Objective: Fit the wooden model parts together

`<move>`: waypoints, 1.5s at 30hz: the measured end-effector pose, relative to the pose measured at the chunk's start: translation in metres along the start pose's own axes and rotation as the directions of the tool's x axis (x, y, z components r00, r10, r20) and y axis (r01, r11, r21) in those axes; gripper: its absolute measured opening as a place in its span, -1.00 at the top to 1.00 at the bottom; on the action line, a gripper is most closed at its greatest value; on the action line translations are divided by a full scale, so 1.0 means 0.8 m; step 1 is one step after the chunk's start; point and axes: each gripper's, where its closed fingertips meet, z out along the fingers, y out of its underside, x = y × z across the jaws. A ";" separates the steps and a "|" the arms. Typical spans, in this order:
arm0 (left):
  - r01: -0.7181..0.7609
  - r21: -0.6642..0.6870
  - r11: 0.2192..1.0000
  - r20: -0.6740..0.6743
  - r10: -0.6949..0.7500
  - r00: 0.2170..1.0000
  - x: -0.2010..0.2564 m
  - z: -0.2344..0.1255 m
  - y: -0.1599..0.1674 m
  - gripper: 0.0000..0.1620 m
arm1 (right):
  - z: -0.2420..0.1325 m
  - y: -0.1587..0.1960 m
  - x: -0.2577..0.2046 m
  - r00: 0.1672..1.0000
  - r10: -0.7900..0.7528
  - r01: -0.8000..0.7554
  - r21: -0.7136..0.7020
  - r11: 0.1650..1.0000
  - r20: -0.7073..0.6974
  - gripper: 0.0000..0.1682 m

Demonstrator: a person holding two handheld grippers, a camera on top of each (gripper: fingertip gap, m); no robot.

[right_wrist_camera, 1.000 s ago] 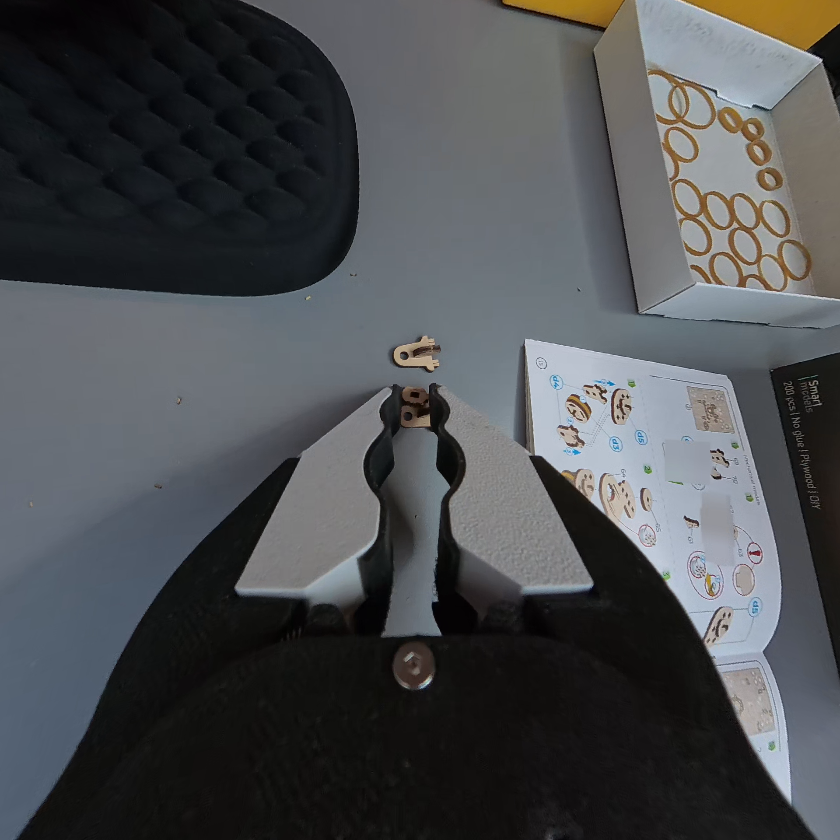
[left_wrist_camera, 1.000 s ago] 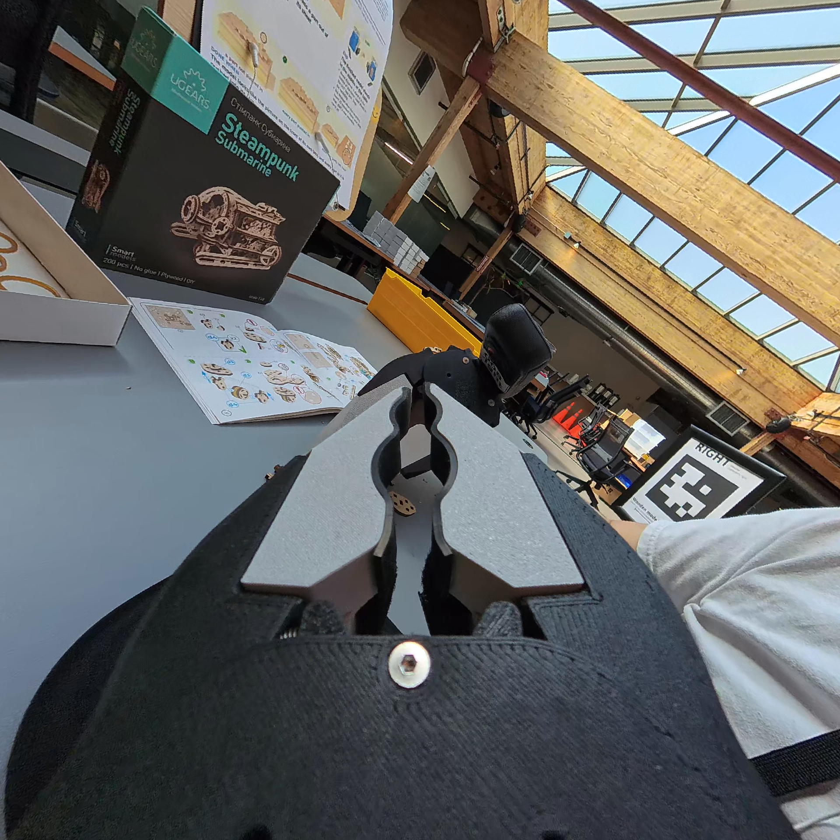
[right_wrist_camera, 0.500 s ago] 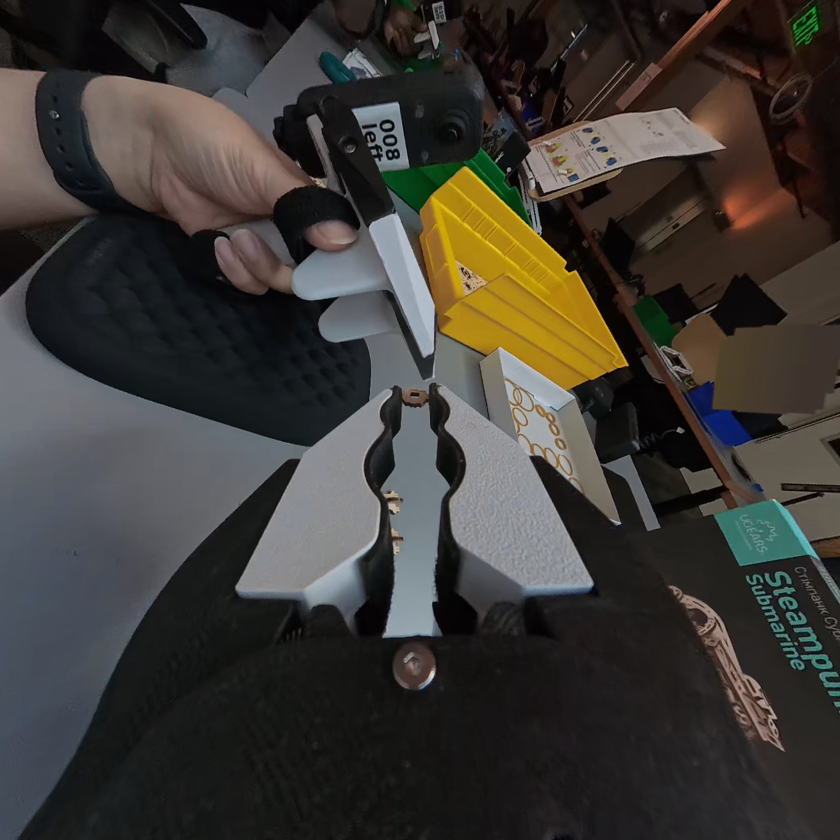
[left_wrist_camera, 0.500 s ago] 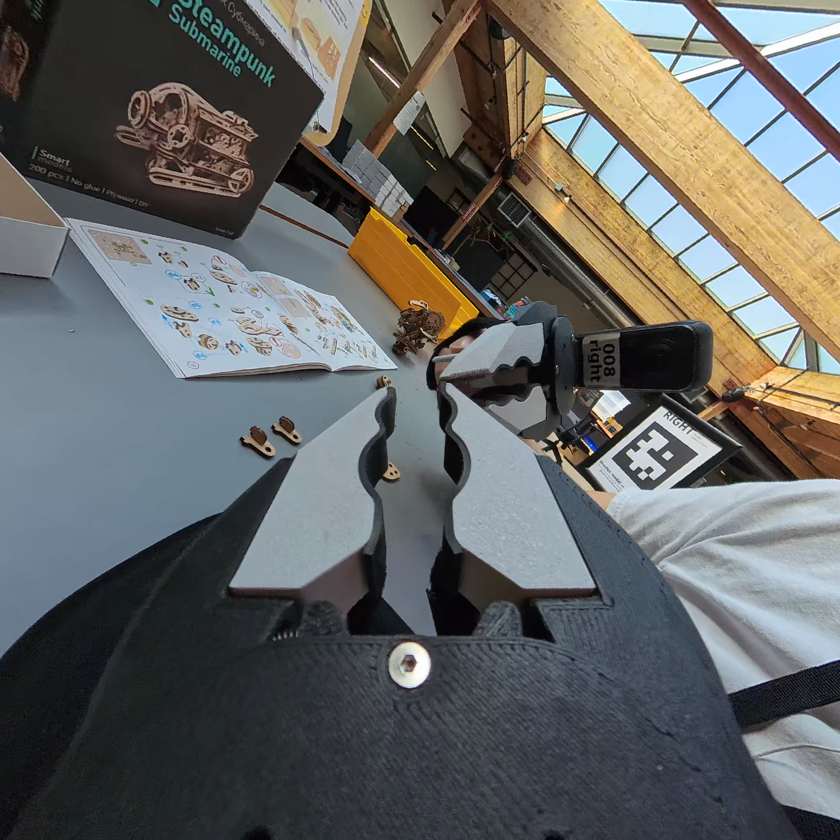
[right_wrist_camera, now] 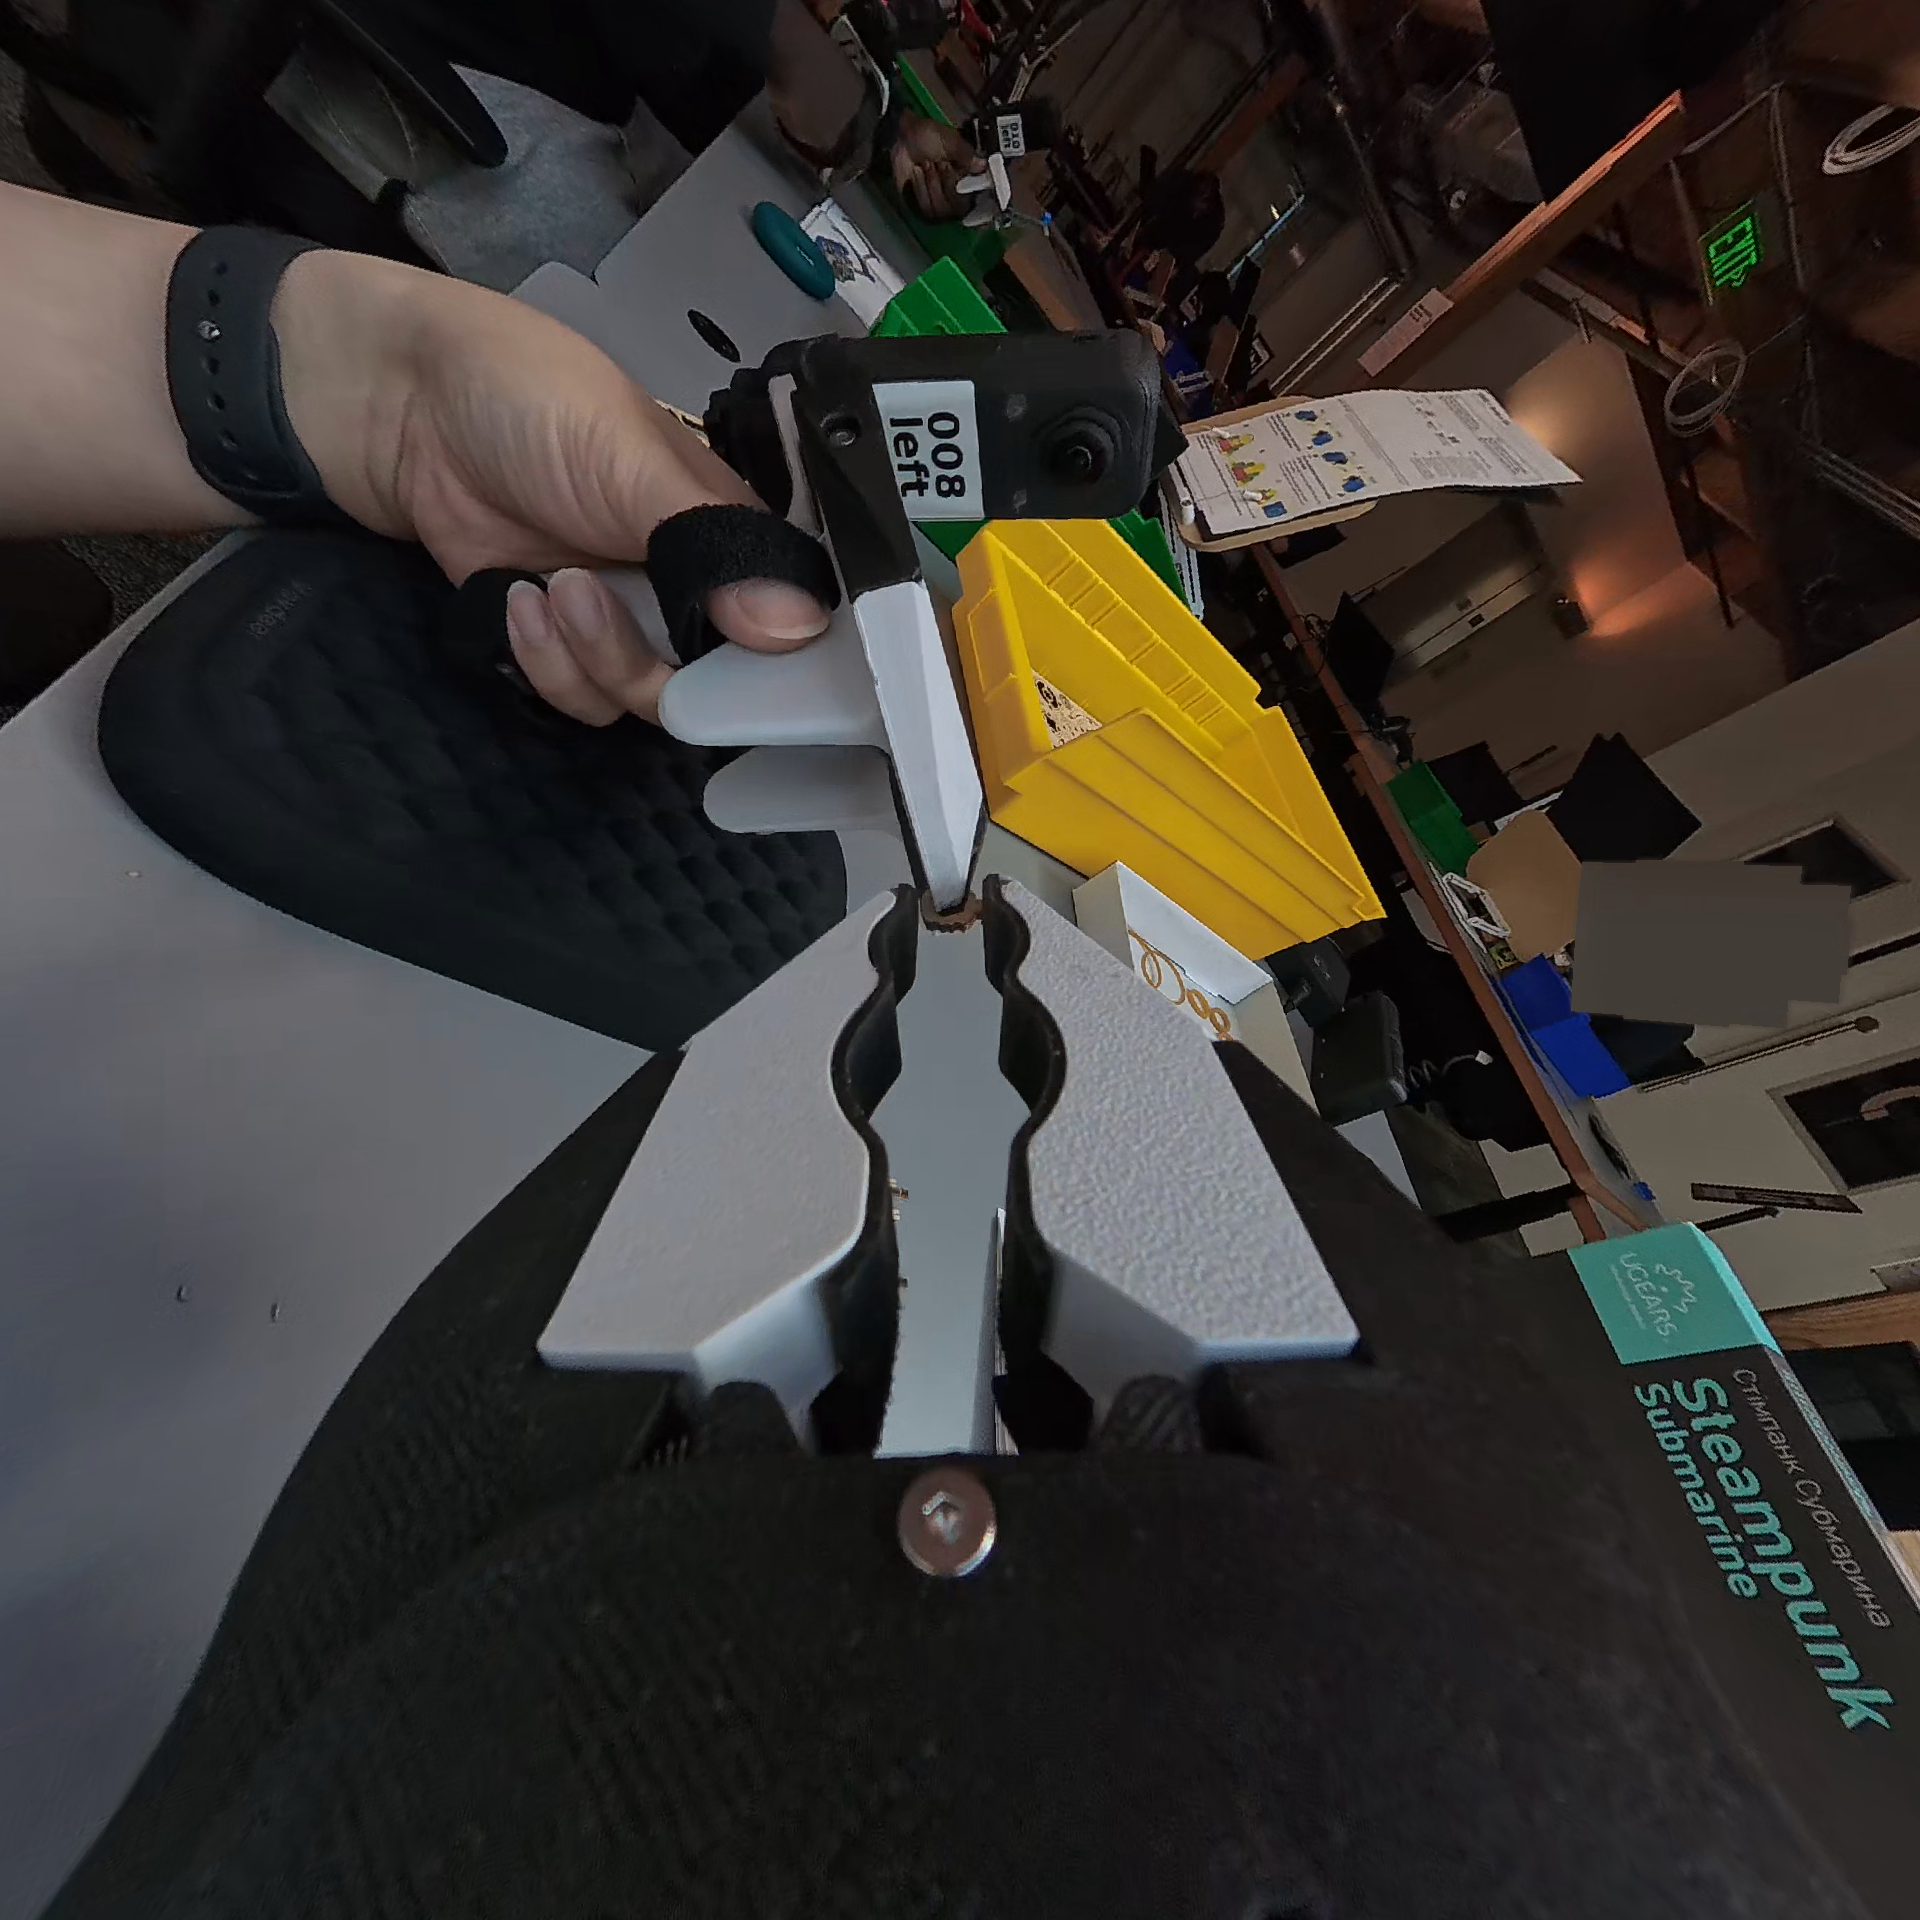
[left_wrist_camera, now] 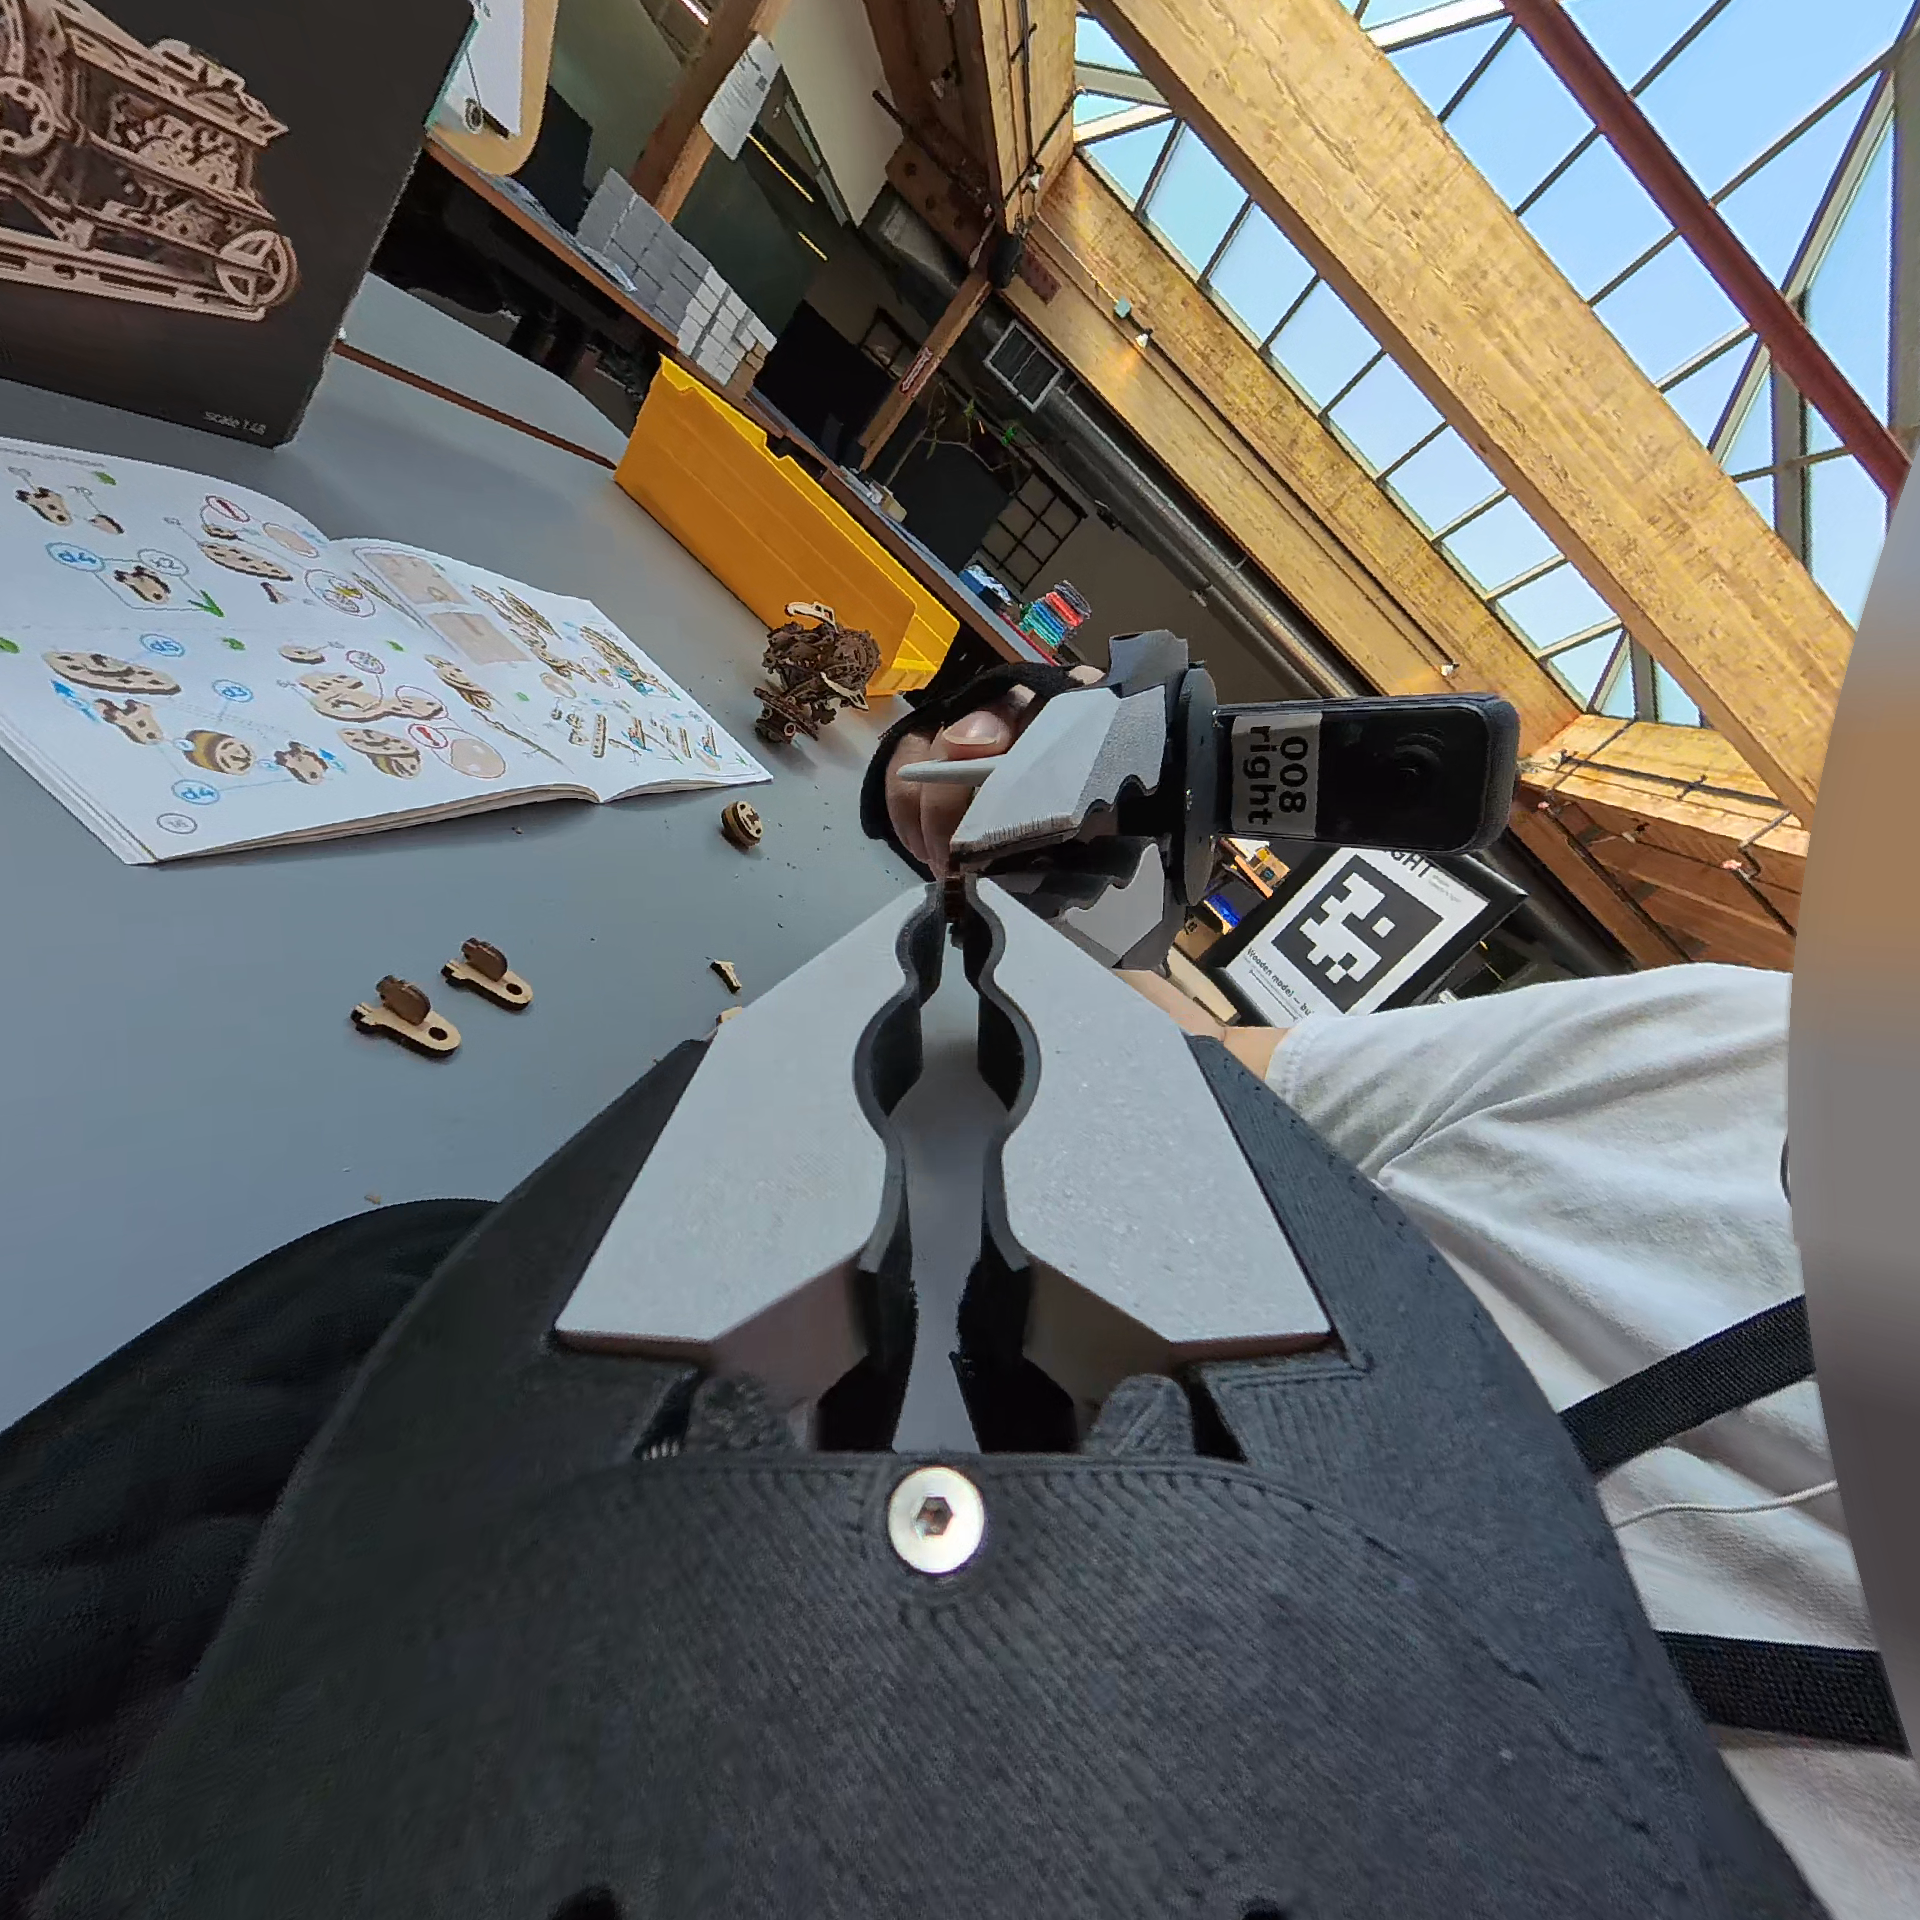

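Observation:
My right gripper (right_wrist_camera: 951,906) is shut on a small toothed wooden part (right_wrist_camera: 951,918), held in the air above the grey table (right_wrist_camera: 260,1143). My left gripper (left_wrist_camera: 951,912) meets it tip to tip. Its jaws are closed to a narrow gap on the same small wooden part (left_wrist_camera: 949,900). In the right wrist view the left gripper (right_wrist_camera: 948,878) comes down from above onto the part. In the left wrist view the right gripper (left_wrist_camera: 961,868) comes in from the right. Two key-shaped wooden parts (left_wrist_camera: 405,1016) (left_wrist_camera: 488,971) and a small round part (left_wrist_camera: 741,823) lie on the table.
An open instruction booklet (left_wrist_camera: 312,665) lies at the left, beside a half-built wooden model (left_wrist_camera: 816,675) and yellow bins (right_wrist_camera: 1143,748). A black padded mat (right_wrist_camera: 416,779), a white box of wooden rings (right_wrist_camera: 1174,956) and the dark kit box (right_wrist_camera: 1766,1507) also stand on the table. Less than 4 cm separates the two grippers' tips.
The right gripper lifted the small part off the table and swung up. The left gripper moved in and closed its jaws on the part at the right gripper's tips.

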 end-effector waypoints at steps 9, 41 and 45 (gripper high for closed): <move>0.004 0.057 0.998 -0.021 -0.003 1.000 0.002 -0.010 -0.012 0.99 | -0.010 -0.012 0.014 0.982 0.187 -0.188 0.098 0.977 0.024 0.79; -0.028 0.053 0.998 -0.010 0.028 1.000 0.005 -0.008 -0.011 0.99 | -0.001 -0.005 0.001 0.991 0.130 -0.131 0.034 0.991 0.025 0.76; -0.039 0.085 0.996 0.010 0.038 0.999 0.005 -0.010 -0.018 0.99 | 0.001 -0.005 0.001 0.996 0.085 -0.084 0.027 0.996 -0.012 0.71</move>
